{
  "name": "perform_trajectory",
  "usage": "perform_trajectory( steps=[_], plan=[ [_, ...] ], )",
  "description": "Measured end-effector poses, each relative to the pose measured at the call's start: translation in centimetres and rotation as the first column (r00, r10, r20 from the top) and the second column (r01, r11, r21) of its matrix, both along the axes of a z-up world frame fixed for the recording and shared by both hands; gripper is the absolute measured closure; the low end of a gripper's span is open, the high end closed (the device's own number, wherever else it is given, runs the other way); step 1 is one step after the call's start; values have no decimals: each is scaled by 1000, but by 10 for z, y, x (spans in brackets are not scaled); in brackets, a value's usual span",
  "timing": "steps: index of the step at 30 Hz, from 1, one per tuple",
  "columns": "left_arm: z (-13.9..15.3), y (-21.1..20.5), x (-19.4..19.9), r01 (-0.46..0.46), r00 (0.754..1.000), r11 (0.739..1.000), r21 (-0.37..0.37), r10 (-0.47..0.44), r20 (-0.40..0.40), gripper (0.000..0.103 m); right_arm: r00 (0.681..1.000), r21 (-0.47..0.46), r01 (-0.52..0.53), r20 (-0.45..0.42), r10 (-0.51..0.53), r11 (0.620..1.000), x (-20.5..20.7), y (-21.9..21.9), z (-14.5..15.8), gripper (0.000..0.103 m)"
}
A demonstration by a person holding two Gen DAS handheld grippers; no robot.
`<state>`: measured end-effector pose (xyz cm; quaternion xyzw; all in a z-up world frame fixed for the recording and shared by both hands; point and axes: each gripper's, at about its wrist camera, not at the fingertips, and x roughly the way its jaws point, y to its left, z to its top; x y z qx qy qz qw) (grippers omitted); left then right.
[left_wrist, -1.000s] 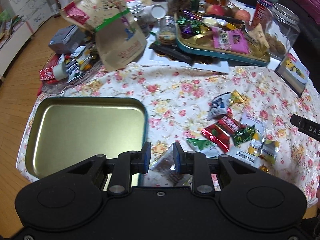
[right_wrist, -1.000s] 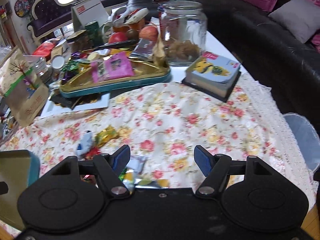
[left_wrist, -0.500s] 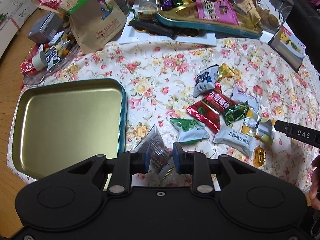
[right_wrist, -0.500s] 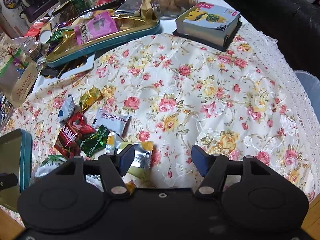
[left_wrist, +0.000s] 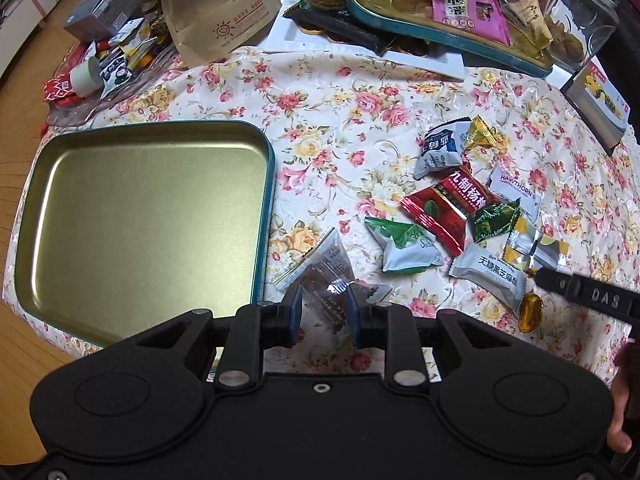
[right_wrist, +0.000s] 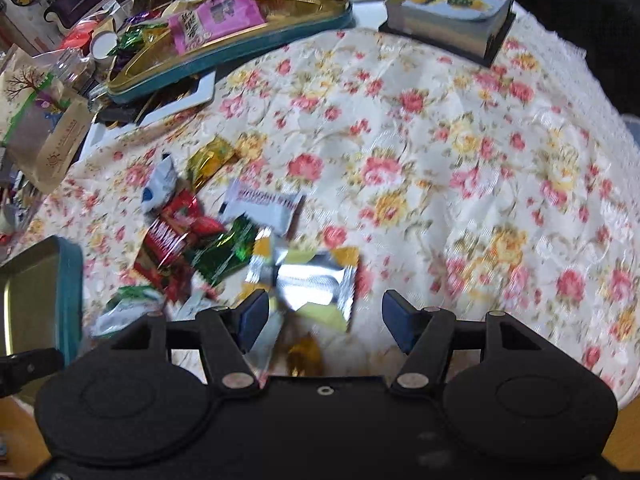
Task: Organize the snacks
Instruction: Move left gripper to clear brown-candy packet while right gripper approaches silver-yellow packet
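Note:
An empty gold tray with a teal rim lies on the flowered cloth at the left. Right of it lies a pile of wrapped snacks, among them a red packet, a green-white one and a white one. My left gripper points down over a clear packet of brown snack that lies beside the tray. Its pads stand close together and do not grip it. My right gripper hangs open over a silver-yellow packet and an amber candy.
A second teal tray full of snacks stands at the back, with a glass jar, a thick book and a brown paper bag. The table's edge and the wooden floor lie left of the empty tray.
Both grippers have sunk toward the cloth and tipped further down, so the snacks fill more of each view. The right jaws have narrowed a little. No snack has moved.

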<state>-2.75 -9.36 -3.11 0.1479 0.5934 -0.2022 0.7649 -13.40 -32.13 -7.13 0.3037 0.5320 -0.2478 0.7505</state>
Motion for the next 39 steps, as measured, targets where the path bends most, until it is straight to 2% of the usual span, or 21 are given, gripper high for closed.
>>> perform_trajectory(
  steps=[3,5,10,16,17,20,23,25,28,32,35,39],
  plan=[
    [-2,0,3,-10,1000,1000,-4,10,-16,68,1000,72,-19,-4,20,997,-5,6,-2,37],
    [-3,-1,4,-14,1000,1000,0,14,-18,68,999,85,-46,-19,47,995,-6,11,-6,37],
    [-5,-6,1,-4,1000,1000,11,4,-15,68,994,1,-90,-57,90,996,-5,20,-14,41],
    [-7,-8,0,5,1000,1000,20,-5,-15,68,992,-31,-107,-68,105,994,-4,23,-16,43],
    [-7,-8,0,3,1000,1000,21,-3,-14,68,993,-32,-105,-57,103,994,-4,22,-15,47],
    [-7,-5,1,-7,1000,1000,16,7,-21,68,996,-23,-89,26,90,996,-8,16,1,48],
    [-8,-4,1,-11,1000,1000,20,11,-25,68,995,-24,-5,99,7,1000,-7,5,13,45],
    [-9,-2,1,-12,999,1000,19,13,-30,68,992,-10,56,117,-55,998,-5,-3,14,44],
    [-7,0,0,-12,999,1000,8,13,-36,68,990,3,108,96,-108,994,2,-10,7,44],
    [-3,5,1,-20,999,1000,3,21,-26,68,995,-35,90,50,-88,995,16,-6,-3,41],
    [-3,11,3,-30,999,1000,-2,30,-36,68,996,-18,93,-5,-93,996,21,-5,-15,38],
    [-2,16,4,-39,999,999,-6,39,-35,68,997,-58,81,-12,-82,995,24,0,-18,34]
  ],
)
